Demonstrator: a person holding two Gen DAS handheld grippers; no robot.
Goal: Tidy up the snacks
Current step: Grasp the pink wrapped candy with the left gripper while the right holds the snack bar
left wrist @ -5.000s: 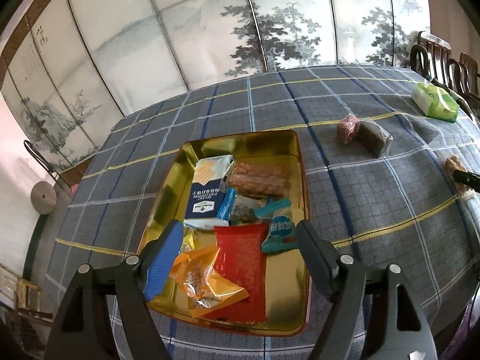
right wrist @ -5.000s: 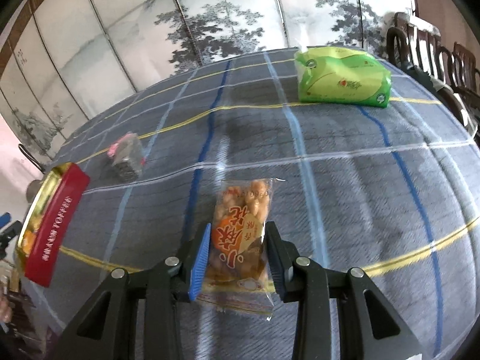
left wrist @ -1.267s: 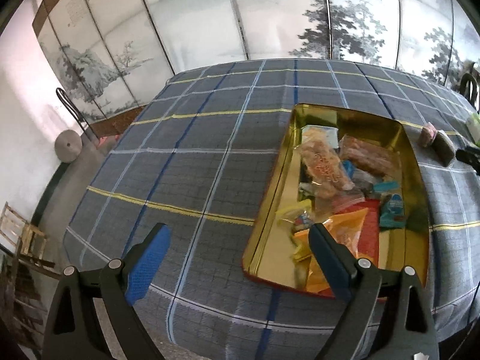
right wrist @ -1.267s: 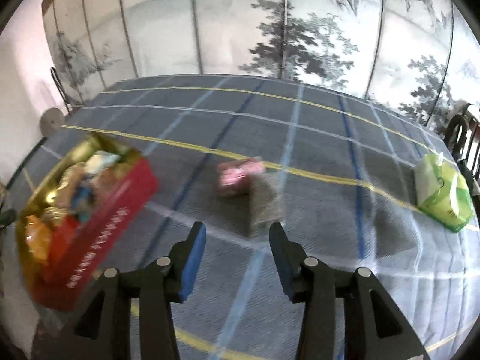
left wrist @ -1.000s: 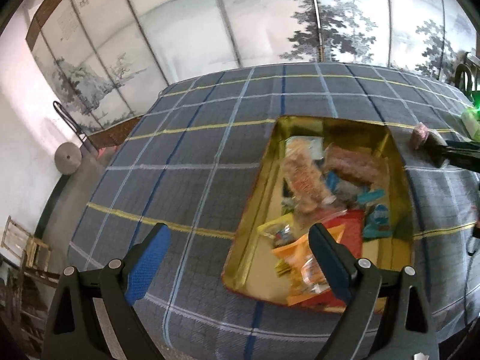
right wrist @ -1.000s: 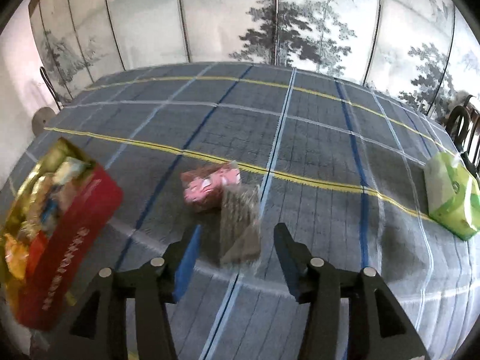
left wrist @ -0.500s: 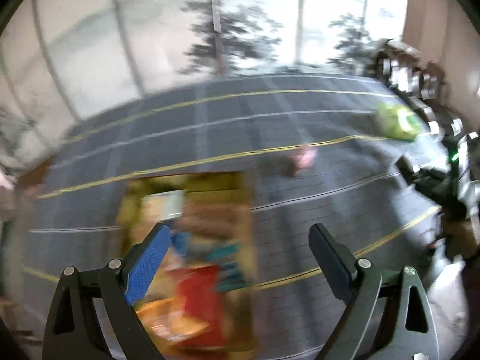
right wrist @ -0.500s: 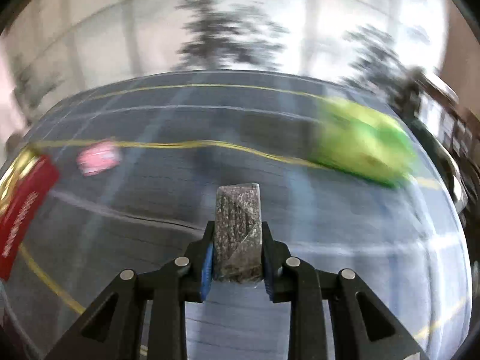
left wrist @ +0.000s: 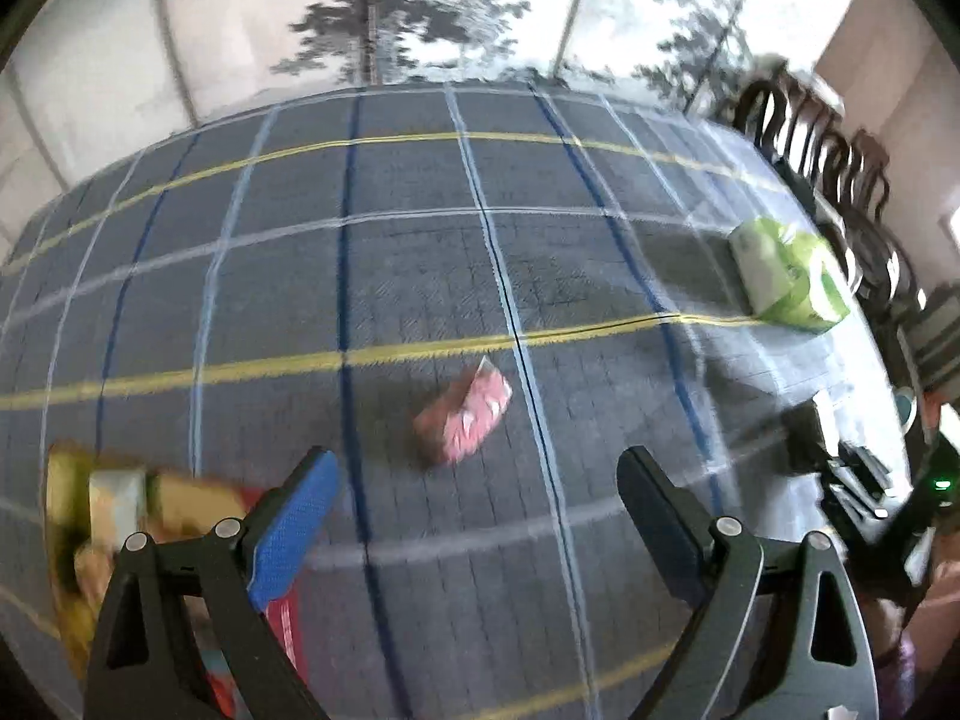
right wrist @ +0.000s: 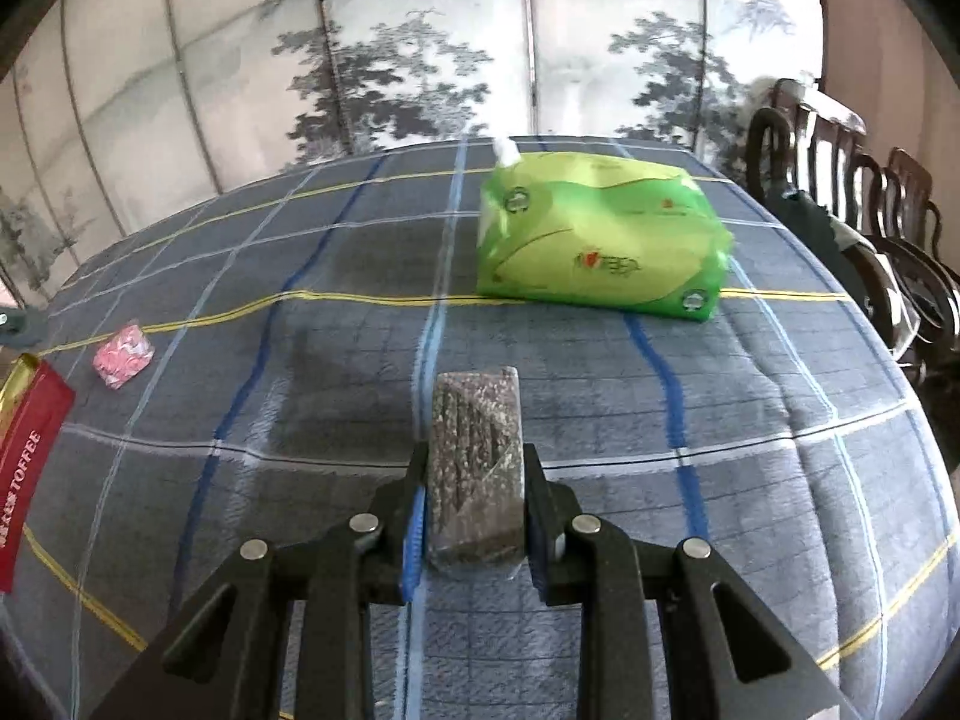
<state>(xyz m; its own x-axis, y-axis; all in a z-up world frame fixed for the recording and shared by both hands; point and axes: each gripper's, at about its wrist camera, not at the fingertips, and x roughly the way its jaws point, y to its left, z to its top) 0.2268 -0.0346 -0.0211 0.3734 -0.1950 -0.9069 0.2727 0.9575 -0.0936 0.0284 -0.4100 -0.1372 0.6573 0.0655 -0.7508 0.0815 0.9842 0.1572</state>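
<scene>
Dark seed bar (right wrist: 474,468) sits clamped in right gripper (right wrist: 474,516); left gripper (left wrist: 474,516) gapes; carry level toward the tin (right wrist: 27,450), probably lower-left.

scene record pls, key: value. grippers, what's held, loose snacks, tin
left gripper: jaws open, empty, over the cloth
right gripper: jaws shut on dark seeded bar, off the table
pink packet: loose on plaid tablecloth, ahead of left gripper
green pack: on cloth at far side
red toffee tin: at left edge, snacks inside, blurred
</scene>
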